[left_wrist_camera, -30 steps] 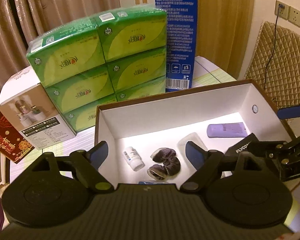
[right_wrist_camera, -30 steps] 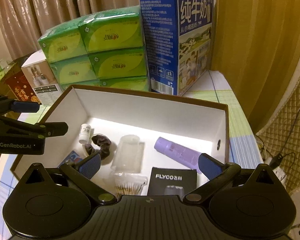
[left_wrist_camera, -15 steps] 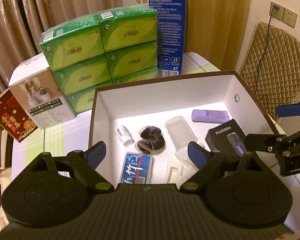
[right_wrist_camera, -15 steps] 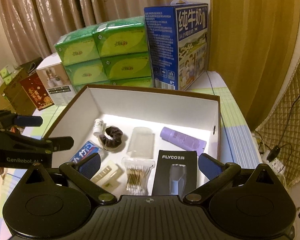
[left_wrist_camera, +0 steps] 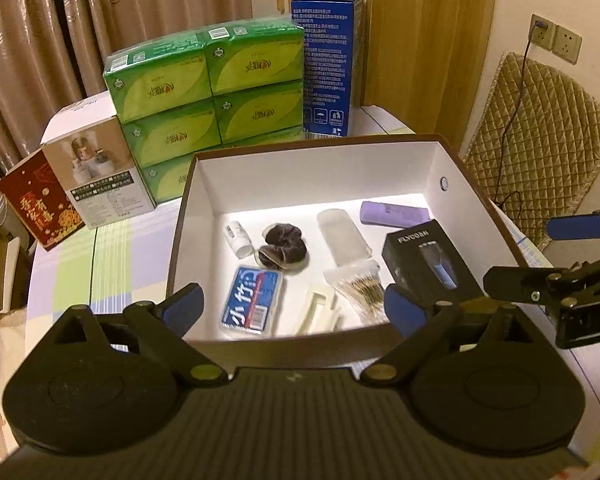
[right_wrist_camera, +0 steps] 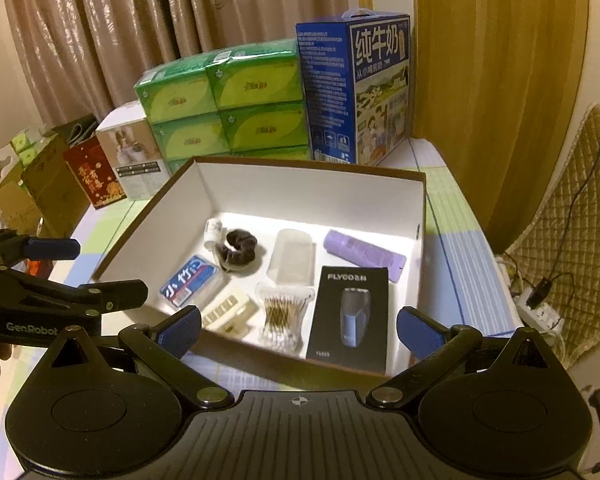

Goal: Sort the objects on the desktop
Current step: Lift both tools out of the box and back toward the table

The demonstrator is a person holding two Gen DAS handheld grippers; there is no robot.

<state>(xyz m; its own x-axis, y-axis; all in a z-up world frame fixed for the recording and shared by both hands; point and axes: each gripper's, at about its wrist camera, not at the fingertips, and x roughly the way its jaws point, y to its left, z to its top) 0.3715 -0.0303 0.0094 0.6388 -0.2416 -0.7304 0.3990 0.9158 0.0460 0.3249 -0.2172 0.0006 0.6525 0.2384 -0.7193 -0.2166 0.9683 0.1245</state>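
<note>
Two handheld grippers hover at the near rim of an open box point(right_wrist_camera: 420, 208) filling the centre of the frame, its floor already stocked: a black shaver carton point(right_wrist_camera: 350, 314) lower right, a purple tube point(right_wrist_camera: 362, 254) behind it, cotton swabs point(right_wrist_camera: 282, 314), a cream hair clip point(right_wrist_camera: 230, 312), a blue tissue pack point(right_wrist_camera: 190, 282), a dark scrunchie point(right_wrist_camera: 238, 252) and a small white bottle point(right_wrist_camera: 213, 231). The sorting looks near complete; any further reach should drop straight down inside the walls, clear of the rim. The left gripper point(left_wrist_camera: 294, 302) and right gripper point(right_wrist_camera: 298, 328) both stand wide apart, empty, touching nothing.
</note>
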